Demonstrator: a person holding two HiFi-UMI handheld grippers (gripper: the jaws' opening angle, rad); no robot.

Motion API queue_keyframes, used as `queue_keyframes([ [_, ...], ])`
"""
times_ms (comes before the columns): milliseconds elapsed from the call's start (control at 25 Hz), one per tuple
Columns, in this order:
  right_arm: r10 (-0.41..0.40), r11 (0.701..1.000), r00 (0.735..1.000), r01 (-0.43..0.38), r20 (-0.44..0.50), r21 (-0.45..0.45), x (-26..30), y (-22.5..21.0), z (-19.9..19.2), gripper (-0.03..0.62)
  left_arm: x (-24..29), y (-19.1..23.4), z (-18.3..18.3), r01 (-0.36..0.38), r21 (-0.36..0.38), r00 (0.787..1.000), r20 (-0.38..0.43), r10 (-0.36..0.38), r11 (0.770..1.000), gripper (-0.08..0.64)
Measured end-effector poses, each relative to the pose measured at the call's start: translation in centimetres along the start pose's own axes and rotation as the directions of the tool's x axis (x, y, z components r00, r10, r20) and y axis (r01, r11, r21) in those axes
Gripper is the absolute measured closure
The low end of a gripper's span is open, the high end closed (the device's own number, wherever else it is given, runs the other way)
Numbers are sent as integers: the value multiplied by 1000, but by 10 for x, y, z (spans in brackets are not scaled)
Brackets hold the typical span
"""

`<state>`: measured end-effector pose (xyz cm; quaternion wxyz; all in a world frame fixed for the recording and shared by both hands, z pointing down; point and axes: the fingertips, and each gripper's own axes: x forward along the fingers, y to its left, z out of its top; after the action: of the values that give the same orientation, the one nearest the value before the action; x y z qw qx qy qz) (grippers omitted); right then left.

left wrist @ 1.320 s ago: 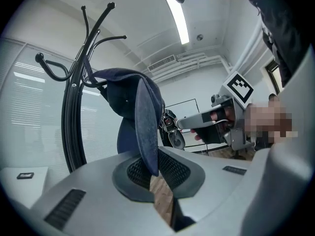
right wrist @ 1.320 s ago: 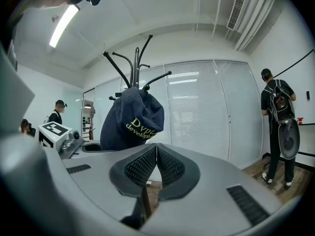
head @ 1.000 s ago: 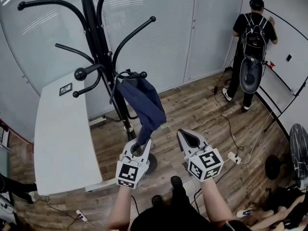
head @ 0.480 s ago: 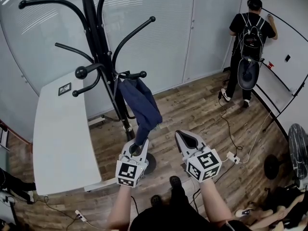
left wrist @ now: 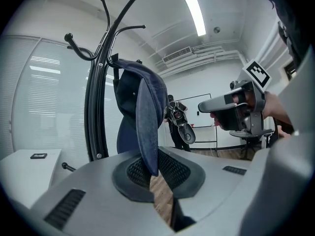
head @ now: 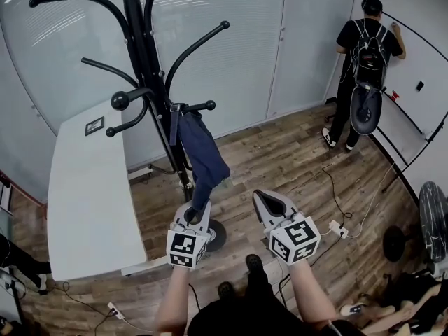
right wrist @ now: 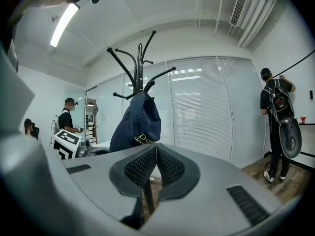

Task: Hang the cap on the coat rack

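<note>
A dark blue cap (head: 201, 152) hangs by its back strap from a low hook of the black coat rack (head: 144, 68), its brim pointing down. My left gripper (head: 195, 213) is shut on the tip of that brim, just below the hook. In the left gripper view the cap (left wrist: 140, 113) drops from the rack (left wrist: 96, 107) straight between the pads of my left gripper (left wrist: 152, 175). My right gripper (head: 270, 202) hovers to the right of the cap, shut and empty. The right gripper view looks past my right gripper (right wrist: 156, 164) at the cap (right wrist: 135, 123) and the rack (right wrist: 141, 63).
A white table (head: 87, 194) stands left of the rack. The rack's round base (head: 214, 235) rests on the wood floor below my left gripper. A person with a backpack (head: 367, 54) stands at the far right wall. Cables and a power strip (head: 340, 228) lie on the floor at right.
The cap has swung a little left and hangs narrower and straighter under the hook. Both grippers have drifted slightly left and toward me.
</note>
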<state>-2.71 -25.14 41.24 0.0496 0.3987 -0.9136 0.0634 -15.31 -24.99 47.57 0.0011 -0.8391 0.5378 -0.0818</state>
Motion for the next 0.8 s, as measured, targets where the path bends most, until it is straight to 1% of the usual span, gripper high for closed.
queue_keyframes([
  [360,13,1000,1000,-13,-10,-10,7,5,-3,561,5,12,-15,-23,-23,999,-25,23,999,529],
  [800,19,1000,1000,-20,-17,-14,2,12,-5,561,13,20,-25,-44,-7,998,-36,44,999,528],
])
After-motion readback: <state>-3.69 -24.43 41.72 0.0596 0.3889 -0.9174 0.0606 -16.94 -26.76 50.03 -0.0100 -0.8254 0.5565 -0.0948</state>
